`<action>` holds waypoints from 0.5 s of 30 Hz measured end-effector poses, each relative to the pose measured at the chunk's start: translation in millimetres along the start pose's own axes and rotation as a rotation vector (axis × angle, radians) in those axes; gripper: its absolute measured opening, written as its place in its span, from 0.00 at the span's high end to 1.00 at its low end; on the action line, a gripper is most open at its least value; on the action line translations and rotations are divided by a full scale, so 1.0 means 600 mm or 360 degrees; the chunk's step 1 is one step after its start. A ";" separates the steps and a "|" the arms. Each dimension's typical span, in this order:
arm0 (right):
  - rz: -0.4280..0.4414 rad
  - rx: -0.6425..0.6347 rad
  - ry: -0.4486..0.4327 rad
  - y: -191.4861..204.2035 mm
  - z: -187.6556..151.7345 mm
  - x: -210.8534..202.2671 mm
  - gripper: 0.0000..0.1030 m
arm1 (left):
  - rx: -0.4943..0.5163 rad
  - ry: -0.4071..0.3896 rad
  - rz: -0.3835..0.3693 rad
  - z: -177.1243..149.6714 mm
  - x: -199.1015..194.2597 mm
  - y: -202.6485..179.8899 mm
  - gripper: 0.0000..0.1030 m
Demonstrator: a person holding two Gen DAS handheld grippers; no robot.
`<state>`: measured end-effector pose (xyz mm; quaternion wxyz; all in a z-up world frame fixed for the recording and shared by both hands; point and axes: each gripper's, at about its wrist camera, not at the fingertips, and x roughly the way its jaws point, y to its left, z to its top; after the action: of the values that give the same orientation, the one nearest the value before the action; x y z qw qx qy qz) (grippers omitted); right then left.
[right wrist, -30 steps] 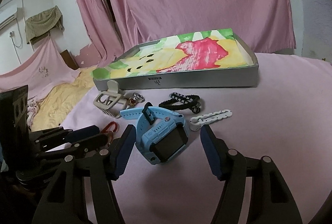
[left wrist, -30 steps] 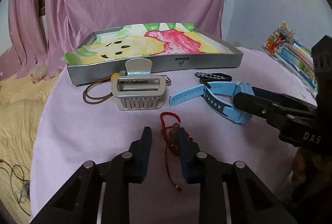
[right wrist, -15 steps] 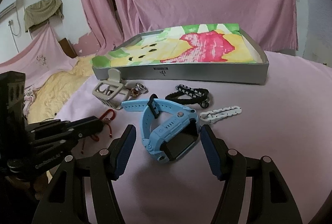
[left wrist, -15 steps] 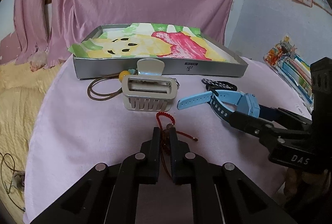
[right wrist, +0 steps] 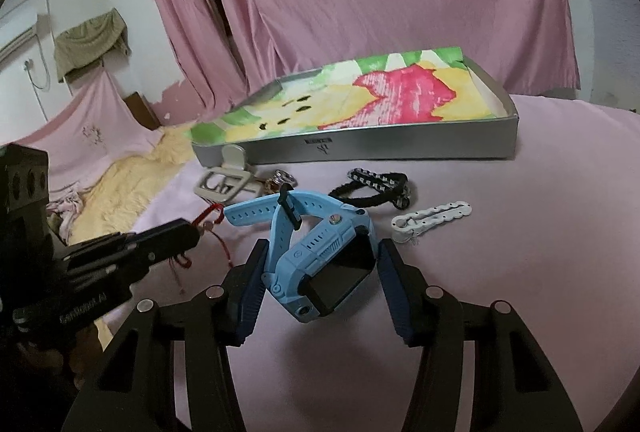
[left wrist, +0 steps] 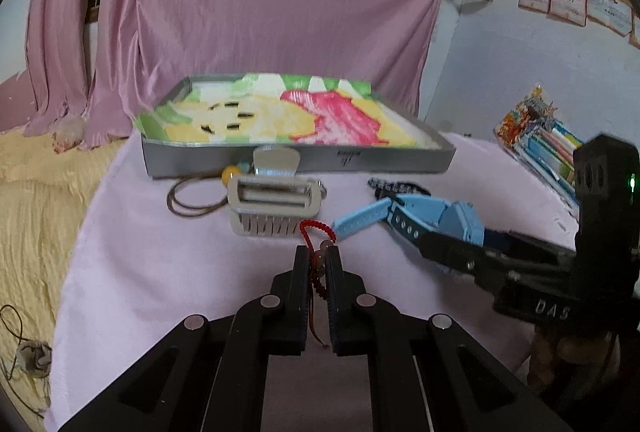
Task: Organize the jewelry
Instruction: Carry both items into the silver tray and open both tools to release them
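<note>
a second ago the left gripper (left wrist: 318, 262) stood wide open around the red cord bracelet (left wrist: 316, 236); its fingers have since closed in and now pinch the bracelet, whose loop sticks out past the tips while the tail hangs down between them. the bracelet has come up off the pink cloth (left wrist: 160, 264) with the gripper. the right gripper (right wrist: 320, 268) was wide open with the blue watch (right wrist: 320, 244) ahead of its tips; it has moved forward and narrowed, so the fingers now sit just beside the watch body on both sides, seemingly touching it.
</note>
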<state>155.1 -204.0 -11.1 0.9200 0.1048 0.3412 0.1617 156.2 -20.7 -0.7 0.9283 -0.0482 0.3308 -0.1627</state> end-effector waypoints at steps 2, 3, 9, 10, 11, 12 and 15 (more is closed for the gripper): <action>0.0030 0.0004 -0.0047 -0.001 0.000 -0.010 0.53 | -0.0016 -0.0041 -0.0003 0.007 -0.007 0.001 0.93; 0.0038 -0.0001 -0.0086 -0.001 0.003 -0.018 0.53 | -0.0022 -0.0064 -0.0003 0.011 -0.011 0.002 0.93; 0.0056 -0.0048 -0.0217 0.001 0.056 -0.036 0.53 | -0.0090 -0.0208 0.0028 0.065 -0.030 0.023 0.93; 0.0069 -0.0046 -0.0213 0.001 0.067 -0.032 0.53 | -0.0115 -0.0214 0.0037 0.076 -0.029 0.029 0.93; 0.0095 -0.0039 -0.0207 0.000 0.083 -0.021 0.53 | -0.0136 -0.0225 0.0047 0.084 -0.028 0.035 0.93; 0.0113 -0.0032 -0.0204 -0.001 0.094 -0.013 0.53 | -0.0166 -0.0245 0.0059 0.099 -0.026 0.045 0.93; 0.0137 -0.0010 -0.0162 0.000 0.127 0.025 0.53 | -0.0198 -0.0305 0.0094 0.136 -0.018 0.070 0.93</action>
<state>216.3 -205.0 36.7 0.9288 0.1247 0.2886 0.1964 210.9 21.4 61.0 0.9553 -0.1111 0.2514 -0.1089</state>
